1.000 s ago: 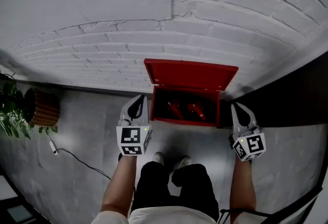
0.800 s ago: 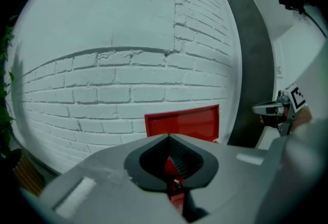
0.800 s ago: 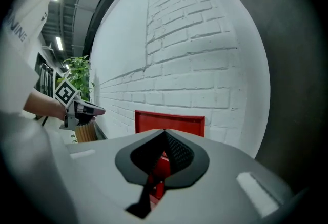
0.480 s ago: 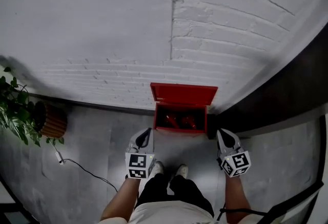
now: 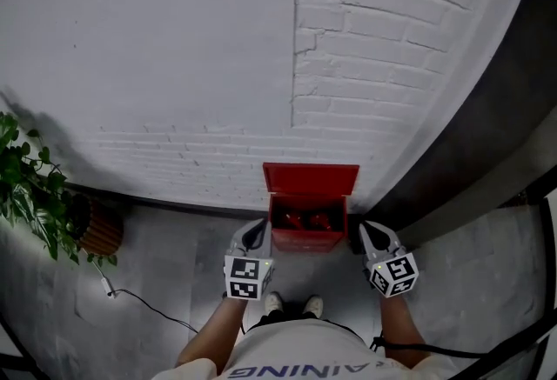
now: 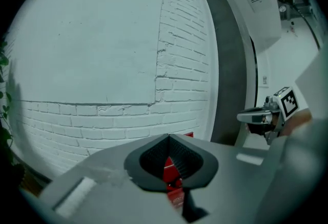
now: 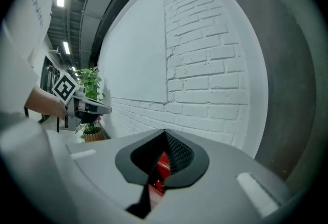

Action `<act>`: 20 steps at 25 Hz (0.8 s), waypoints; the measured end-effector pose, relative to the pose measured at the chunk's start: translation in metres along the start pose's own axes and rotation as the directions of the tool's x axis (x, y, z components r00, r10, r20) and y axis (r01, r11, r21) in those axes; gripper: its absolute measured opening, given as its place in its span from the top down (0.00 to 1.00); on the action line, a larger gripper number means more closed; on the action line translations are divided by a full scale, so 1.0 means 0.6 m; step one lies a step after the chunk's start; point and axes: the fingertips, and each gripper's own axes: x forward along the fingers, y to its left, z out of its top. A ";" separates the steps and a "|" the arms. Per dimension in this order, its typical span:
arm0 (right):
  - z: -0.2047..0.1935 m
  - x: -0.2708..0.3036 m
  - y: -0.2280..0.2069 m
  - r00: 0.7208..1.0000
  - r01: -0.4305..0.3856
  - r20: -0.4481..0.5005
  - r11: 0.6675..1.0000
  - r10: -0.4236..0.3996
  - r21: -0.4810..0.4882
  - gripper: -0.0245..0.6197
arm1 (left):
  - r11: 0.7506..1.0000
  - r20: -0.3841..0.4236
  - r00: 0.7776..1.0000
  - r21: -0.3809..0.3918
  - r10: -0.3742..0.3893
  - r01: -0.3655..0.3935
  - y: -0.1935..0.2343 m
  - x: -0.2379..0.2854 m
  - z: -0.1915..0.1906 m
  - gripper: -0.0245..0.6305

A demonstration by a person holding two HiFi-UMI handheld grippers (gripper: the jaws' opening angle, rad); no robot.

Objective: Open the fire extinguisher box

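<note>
A red fire extinguisher box (image 5: pixel 309 217) stands on the floor against the white brick wall, its lid (image 5: pixel 312 177) raised and leaning back. Red extinguishers (image 5: pixel 306 219) lie inside. My left gripper (image 5: pixel 255 232) hangs shut and empty just left of the box's front corner. At the box's right front corner my right gripper (image 5: pixel 369 236) is likewise shut on nothing. In the left gripper view a sliver of the red box (image 6: pixel 169 169) shows through the gap behind the closed jaws, and the right gripper view shows the same red box (image 7: pixel 161 163).
A potted plant (image 5: pixel 39 200) in a ribbed brown pot (image 5: pixel 102 230) stands at the left by the wall. A thin cable (image 5: pixel 144 304) trails over the grey floor. A dark wall panel (image 5: pixel 487 135) rises to the right of the box. My shoes (image 5: pixel 291 306) are just behind the box.
The view has pulled back and upward from the box, which looks smaller and farther now. Both grippers stayed shut beside it, lid still up.
</note>
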 end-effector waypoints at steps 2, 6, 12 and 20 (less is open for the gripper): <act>0.004 -0.003 0.000 1.000 0.006 0.005 1.000 -0.006 -0.003 0.95 | 1.000 0.002 1.000 -0.002 -0.007 0.007 -0.006 -0.001 0.000 0.96; 0.012 -0.011 -0.004 1.000 0.016 0.011 1.000 -0.016 -0.010 0.95 | 1.000 0.007 1.000 -0.001 -0.021 0.021 -0.020 -0.001 0.001 0.96; 0.024 -0.013 -0.006 1.000 0.025 0.018 0.999 -0.024 -0.028 0.95 | 1.000 0.019 0.999 0.006 -0.031 0.031 -0.022 0.005 0.010 0.96; 0.029 -0.020 -0.007 0.999 0.032 0.017 0.999 -0.032 -0.037 0.95 | 1.000 0.029 0.999 0.009 -0.016 0.016 -0.007 0.002 0.018 0.96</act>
